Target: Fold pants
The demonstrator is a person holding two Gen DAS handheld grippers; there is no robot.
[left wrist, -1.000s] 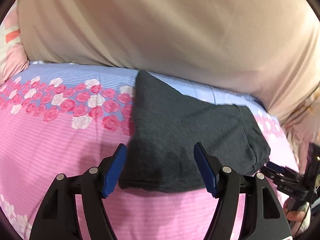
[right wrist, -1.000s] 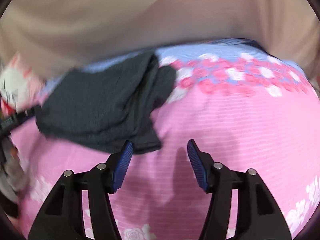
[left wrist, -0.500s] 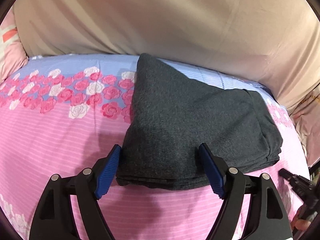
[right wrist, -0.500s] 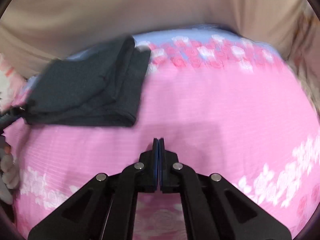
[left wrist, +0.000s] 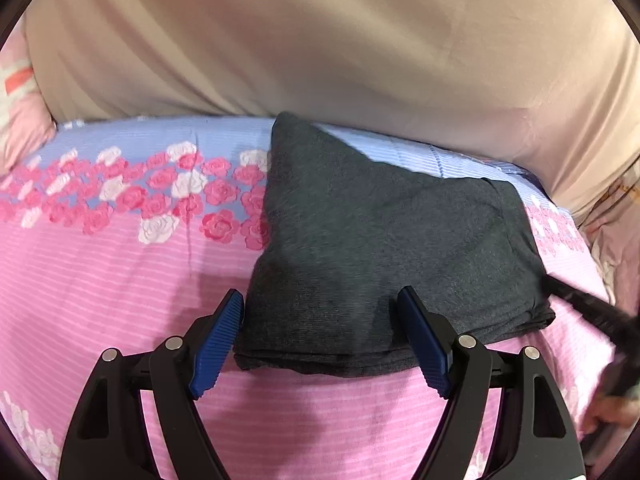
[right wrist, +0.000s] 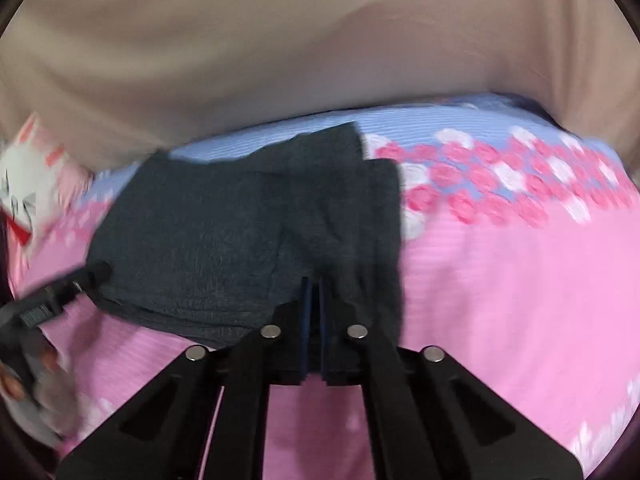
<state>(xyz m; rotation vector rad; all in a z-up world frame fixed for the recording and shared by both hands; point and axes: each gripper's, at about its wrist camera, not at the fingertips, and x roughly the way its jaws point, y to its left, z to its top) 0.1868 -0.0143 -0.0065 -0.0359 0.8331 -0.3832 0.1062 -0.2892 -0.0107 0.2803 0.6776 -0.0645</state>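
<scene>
right gripper (right wrist: 315, 312) clenched – looks pinched on pants (right wrist: 248, 236) near edge, blur hides it | left gripper (left wrist: 320, 340) released, jaws astride folded corner, no contact | pants stacked on pink bedsheet (left wrist: 120, 280) | tip: confirm all layers caught – move slow, keep edges aligned

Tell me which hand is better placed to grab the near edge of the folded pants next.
Left, likely. The left gripper is open, its jaws straddling the near edge of the pants. The right gripper is shut, so it would have to open first.
</scene>
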